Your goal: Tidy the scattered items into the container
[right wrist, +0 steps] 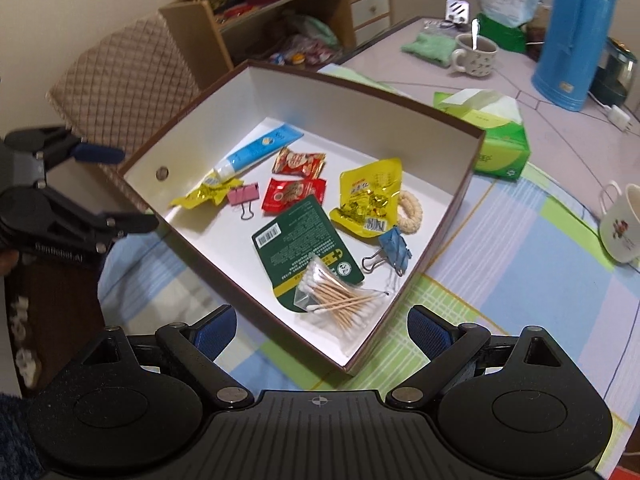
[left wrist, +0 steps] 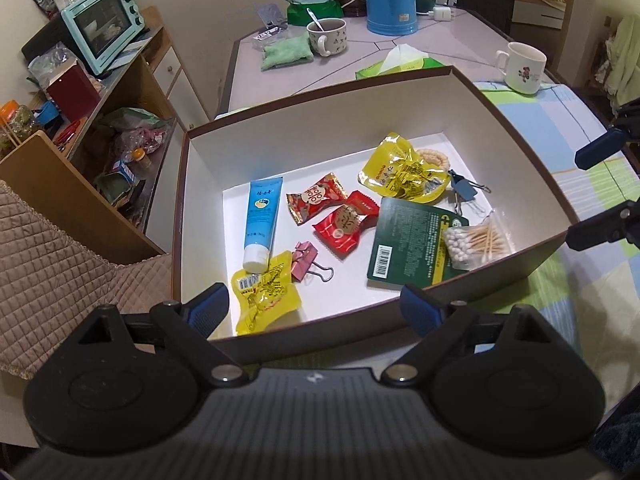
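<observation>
With every small item — tube [left wrist: 262,220], snack packets [left wrist: 334,216], cotton swabs [right wrist: 340,300] — lying inside the box [left wrist: 304,128], left gripper [left wrist: 316,308] and right gripper [right wrist: 322,330] both spread and empty near its rim, probably because nothing scattered remains.

"sensebot.ai" – roughly – on left hand-held gripper [right wrist: 132,188], packet print unreadable

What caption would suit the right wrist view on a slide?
Both grippers open, right gripper above the box already holding snacks, blue tube, clips and cotton swabs.
</observation>
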Demonstrator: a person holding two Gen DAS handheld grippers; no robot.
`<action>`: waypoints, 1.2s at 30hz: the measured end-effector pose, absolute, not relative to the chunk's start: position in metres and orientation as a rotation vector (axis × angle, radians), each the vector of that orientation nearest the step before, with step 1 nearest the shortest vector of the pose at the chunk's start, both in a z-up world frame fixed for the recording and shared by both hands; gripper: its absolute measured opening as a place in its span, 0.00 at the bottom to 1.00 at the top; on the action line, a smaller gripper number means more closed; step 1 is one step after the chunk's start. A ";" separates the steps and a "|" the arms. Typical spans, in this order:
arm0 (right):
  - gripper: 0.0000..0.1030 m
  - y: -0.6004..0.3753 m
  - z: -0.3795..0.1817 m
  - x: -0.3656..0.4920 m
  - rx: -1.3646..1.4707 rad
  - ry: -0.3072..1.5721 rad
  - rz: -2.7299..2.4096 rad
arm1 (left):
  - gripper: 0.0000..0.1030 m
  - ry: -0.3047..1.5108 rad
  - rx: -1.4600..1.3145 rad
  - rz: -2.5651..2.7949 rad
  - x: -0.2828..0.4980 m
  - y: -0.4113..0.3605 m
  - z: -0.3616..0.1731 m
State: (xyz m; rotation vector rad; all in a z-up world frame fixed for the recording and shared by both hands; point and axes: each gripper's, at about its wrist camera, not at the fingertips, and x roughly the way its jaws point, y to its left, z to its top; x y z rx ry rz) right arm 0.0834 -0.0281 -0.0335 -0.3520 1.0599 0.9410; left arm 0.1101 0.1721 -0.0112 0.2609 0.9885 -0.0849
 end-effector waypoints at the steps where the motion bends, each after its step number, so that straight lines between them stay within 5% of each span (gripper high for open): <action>1: 0.92 -0.029 -0.032 0.082 -0.347 1.056 0.939 | 0.88 0.985 0.260 -0.082 0.108 0.170 -0.010; 36: 0.92 -0.076 -0.026 0.044 -0.258 0.961 0.896 | 0.88 0.930 0.167 0.069 0.056 0.123 0.006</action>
